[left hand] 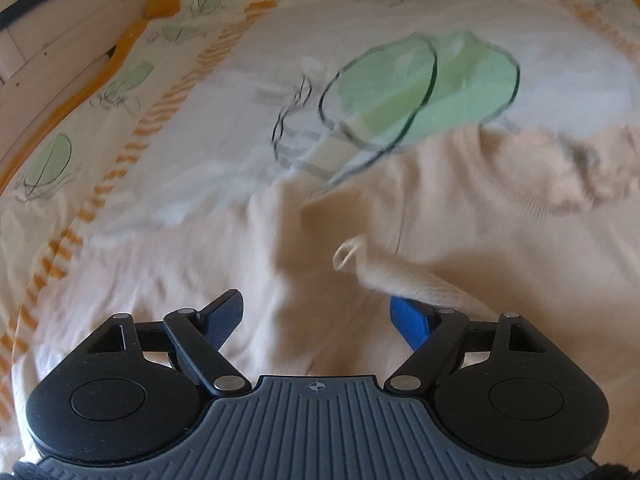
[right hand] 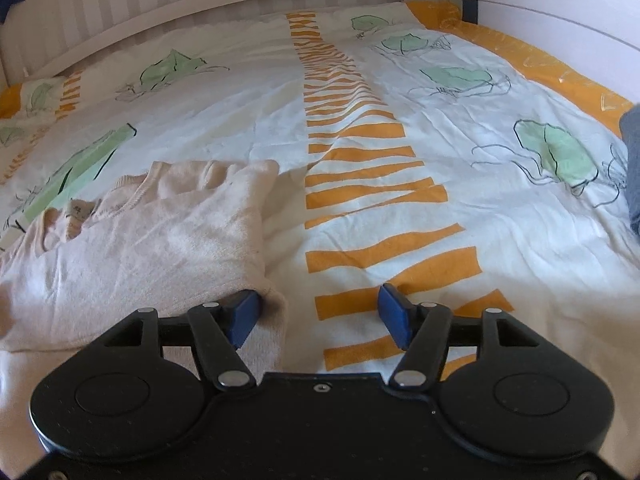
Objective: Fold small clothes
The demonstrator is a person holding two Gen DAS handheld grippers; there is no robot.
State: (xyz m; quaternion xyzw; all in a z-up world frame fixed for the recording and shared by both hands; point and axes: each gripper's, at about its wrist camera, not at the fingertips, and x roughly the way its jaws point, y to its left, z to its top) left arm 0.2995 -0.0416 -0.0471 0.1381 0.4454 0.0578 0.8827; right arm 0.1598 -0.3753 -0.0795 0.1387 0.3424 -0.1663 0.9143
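Left wrist view: the left gripper [left hand: 318, 316] hangs over a cream sweater [left hand: 460, 220] spread on the bed cover [left hand: 224, 92]; its jaws stand wide apart and grasp nothing; a sleeve [left hand: 384, 268] of the sweater lies across the body of the garment, its cuff just ahead of the right blue pad [left hand: 408, 320] and part of it draped over that finger; the picture is blurred, so finer folds cannot be told; the ribbed collar [left hand: 560, 184] sits toward the far right.

Right wrist view: the right gripper [right hand: 316, 312] is released too, jaws spread; the sweater [right hand: 160, 240] lies at the left on the cover [right hand: 440, 220], its right edge folded in; the left pad [right hand: 244, 314] touches the sweater's near corner, the other pad rests over the orange stripes [right hand: 360, 176]; a white bed frame [right hand: 540, 12] borders the far side; a grey-blue cloth [right hand: 632, 168] shows at the right edge.
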